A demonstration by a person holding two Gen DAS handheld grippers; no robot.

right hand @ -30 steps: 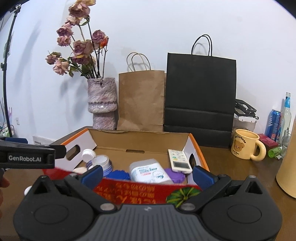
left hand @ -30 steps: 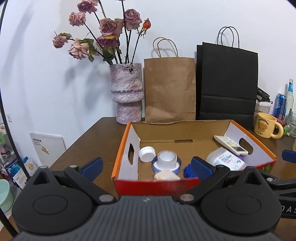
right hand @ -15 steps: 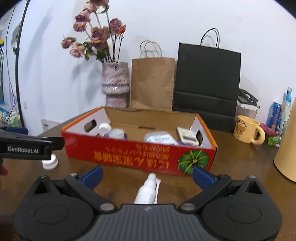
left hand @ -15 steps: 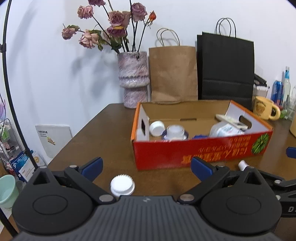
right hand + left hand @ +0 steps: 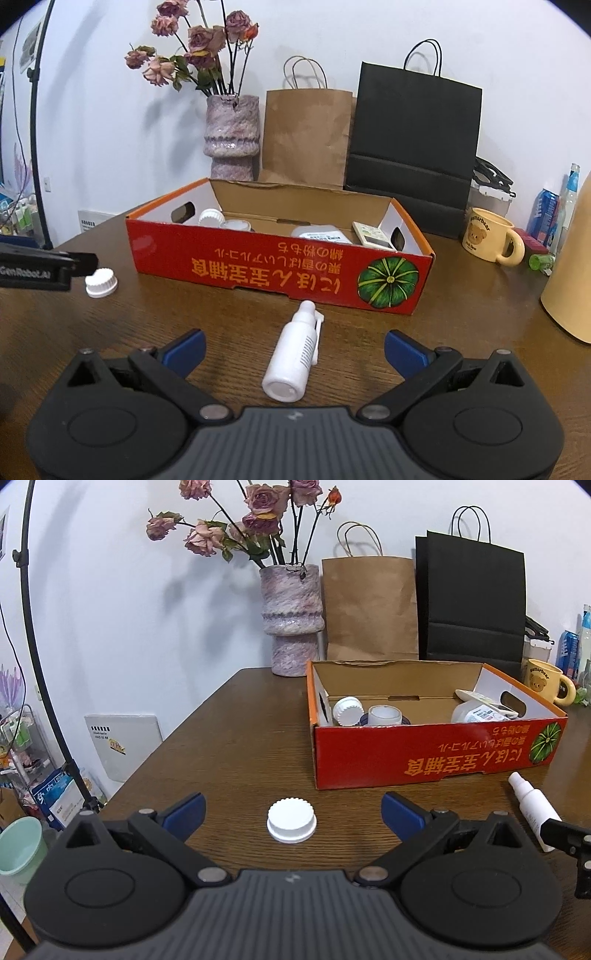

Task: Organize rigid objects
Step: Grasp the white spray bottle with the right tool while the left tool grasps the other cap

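Note:
A red cardboard box (image 5: 436, 753) (image 5: 258, 266) stands on the brown table and holds white jars, a remote and a labelled pack. A white cap (image 5: 291, 819) lies on the table between the fingers of my open, empty left gripper (image 5: 291, 812); it also shows in the right wrist view (image 5: 101, 282). A white spray bottle (image 5: 295, 358) lies on its side between the fingers of my open, empty right gripper (image 5: 293, 349), nozzle toward the box; it also shows in the left wrist view (image 5: 532, 808).
A vase with dried roses (image 5: 291, 616), a brown paper bag (image 5: 369, 609) and a black paper bag (image 5: 472, 598) stand behind the box. A yellow mug (image 5: 491, 240), cans and bottles are at the right. The table's left edge (image 5: 177, 738) drops to floor clutter.
Both grippers have pulled back from over the box and dropped low to the table. The cap and the spray bottle have come into view between the open fingers.

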